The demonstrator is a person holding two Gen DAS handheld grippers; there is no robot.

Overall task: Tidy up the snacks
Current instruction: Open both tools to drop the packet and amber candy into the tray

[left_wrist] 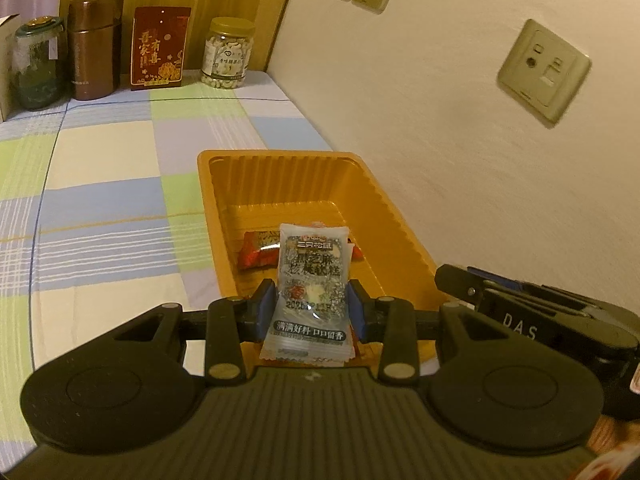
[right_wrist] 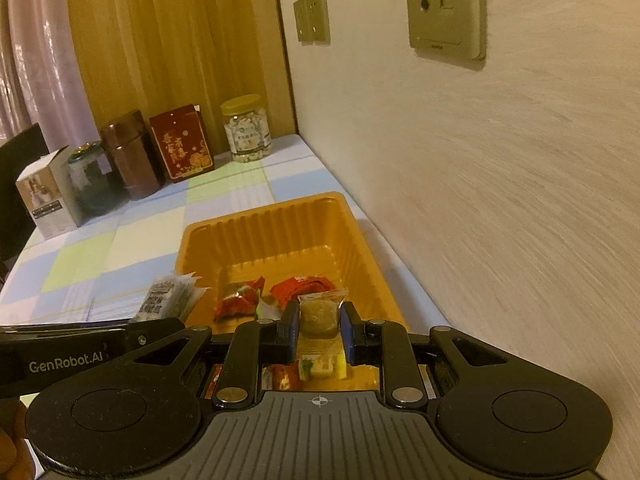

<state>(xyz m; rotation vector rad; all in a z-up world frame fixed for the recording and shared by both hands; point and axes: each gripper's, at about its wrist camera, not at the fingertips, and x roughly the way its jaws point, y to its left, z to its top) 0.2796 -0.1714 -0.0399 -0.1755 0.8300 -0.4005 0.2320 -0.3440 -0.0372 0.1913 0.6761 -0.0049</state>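
An orange plastic tray (left_wrist: 400,216) (right_wrist: 360,240) lies on the checked tablecloth by the wall. My left gripper (left_wrist: 312,308) is shut on a clear grey sesame-cake packet (left_wrist: 312,272) and holds it above the tray's near end; the packet also shows in the right wrist view (right_wrist: 168,296). My right gripper (right_wrist: 319,330) is shut on a clear packet with a yellow-brown cake (right_wrist: 318,316) over the tray. Red-wrapped snacks (right_wrist: 240,300) (left_wrist: 256,254) lie on the tray floor.
At the table's far edge stand a cashew jar (left_wrist: 228,54), a red box (left_wrist: 160,48), a brown canister (left_wrist: 94,46), a glass jar (left_wrist: 38,64) and a white box (right_wrist: 46,196). The wall with sockets (left_wrist: 544,68) runs along the right.
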